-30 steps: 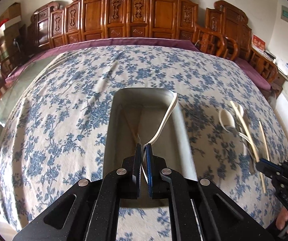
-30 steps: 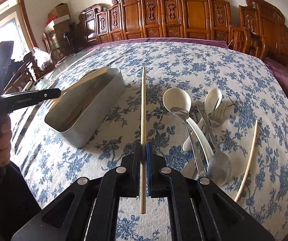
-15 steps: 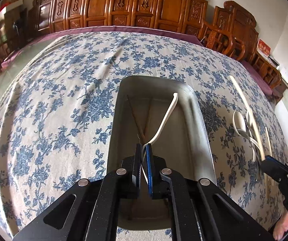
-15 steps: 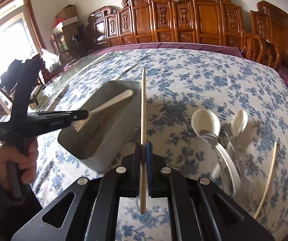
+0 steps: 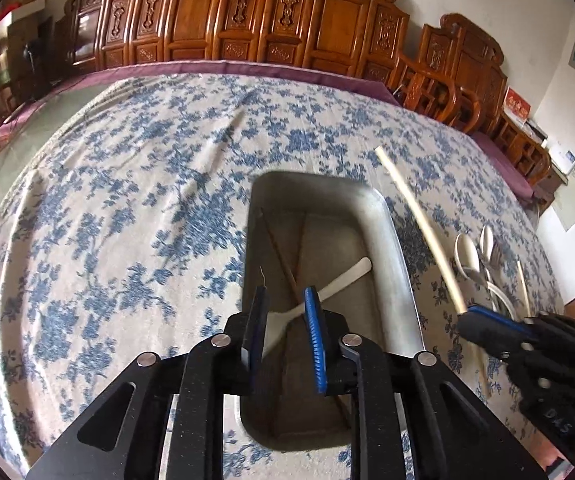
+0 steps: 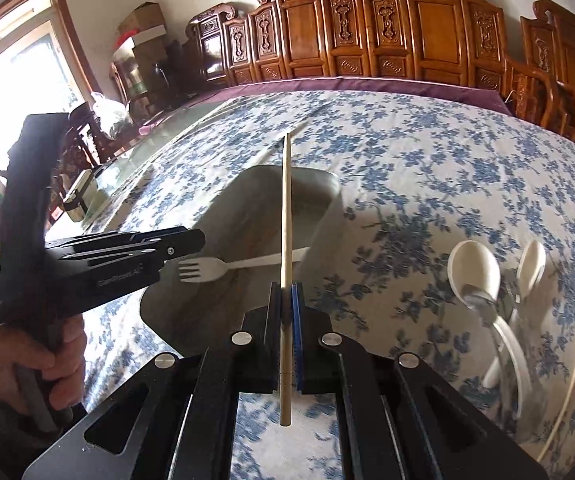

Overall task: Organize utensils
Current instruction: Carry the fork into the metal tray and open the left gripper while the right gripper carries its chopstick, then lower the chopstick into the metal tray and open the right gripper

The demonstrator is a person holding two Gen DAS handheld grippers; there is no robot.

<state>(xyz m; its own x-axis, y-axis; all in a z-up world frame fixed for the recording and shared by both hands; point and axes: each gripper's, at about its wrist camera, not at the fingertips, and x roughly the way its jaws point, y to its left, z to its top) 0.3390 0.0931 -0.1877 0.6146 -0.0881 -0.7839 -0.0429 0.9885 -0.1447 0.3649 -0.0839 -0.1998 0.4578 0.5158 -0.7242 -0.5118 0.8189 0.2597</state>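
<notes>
My left gripper is opening over the metal tray; the white fork lies loose between its jaws, inside the tray. My right gripper stays clamped on a chopstick, tray just ahead; spoons off right.

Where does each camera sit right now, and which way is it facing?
Left wrist: on the left hand-held gripper, looking down into the grey metal tray; jaws opening around the white plastic fork.
Right wrist: on the right hand-held gripper, clamping a pale wooden chopstick; the person's hand shows.
Shared: tray, fork, chopstick, blue floral tablecloth.
</notes>
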